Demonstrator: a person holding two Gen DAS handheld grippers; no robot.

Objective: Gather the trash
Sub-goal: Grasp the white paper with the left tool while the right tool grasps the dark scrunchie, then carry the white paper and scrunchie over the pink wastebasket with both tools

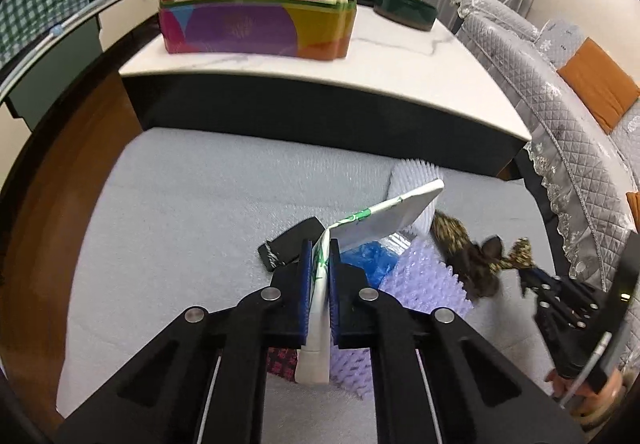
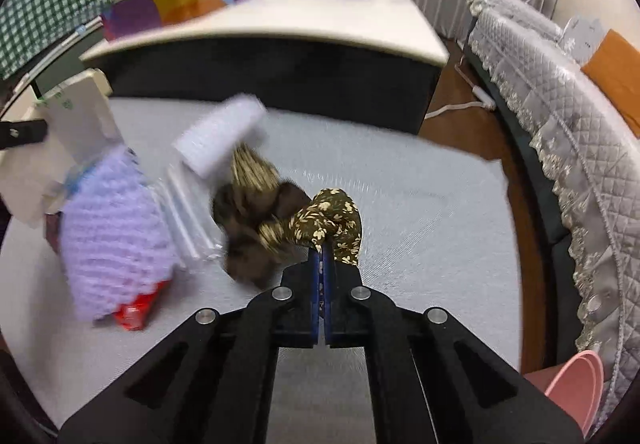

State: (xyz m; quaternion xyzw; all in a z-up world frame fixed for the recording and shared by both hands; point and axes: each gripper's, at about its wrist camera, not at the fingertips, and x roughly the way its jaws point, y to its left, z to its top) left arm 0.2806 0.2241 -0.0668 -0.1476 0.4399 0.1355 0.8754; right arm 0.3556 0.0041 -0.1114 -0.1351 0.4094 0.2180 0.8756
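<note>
Your left gripper (image 1: 319, 264) is clamped on a flattened white paper carton (image 1: 384, 219) with green print. Your right gripper (image 2: 321, 264) is pinched tight on a brown floral cloth (image 2: 332, 219). Both hold their trash — so the grabbing part looks done, I think.

Here is what matters for the next move. The carton's long side runs up and away to the right from your left jaws, and its far end sticks out over the pile. Under it lie a blue plastic wrapper (image 1: 368, 260), a purple bumpy foam sheet (image 1: 424, 280) and a white foam piece (image 1: 416, 175). If you swing sideways, that long end could sweep the pile. Straight up looks safer to me.

The cloth sits right at the tips of your right jaws. From there it trails off to the left into a dark bundle that touches a clear plastic bag (image 2: 188, 219) beside the purple foam. It may drag the bag along when you pull.

All of this lies on the grey rug (image 2: 420, 203) in front of the low marble-top table (image 1: 400, 55). A pink bin (image 2: 576, 384) shows at the low right corner of the right wrist view. Your right hand is the nearer one, so the cloth likely goes first. Whether the bin is the trash bin, I cannot tell.
</note>
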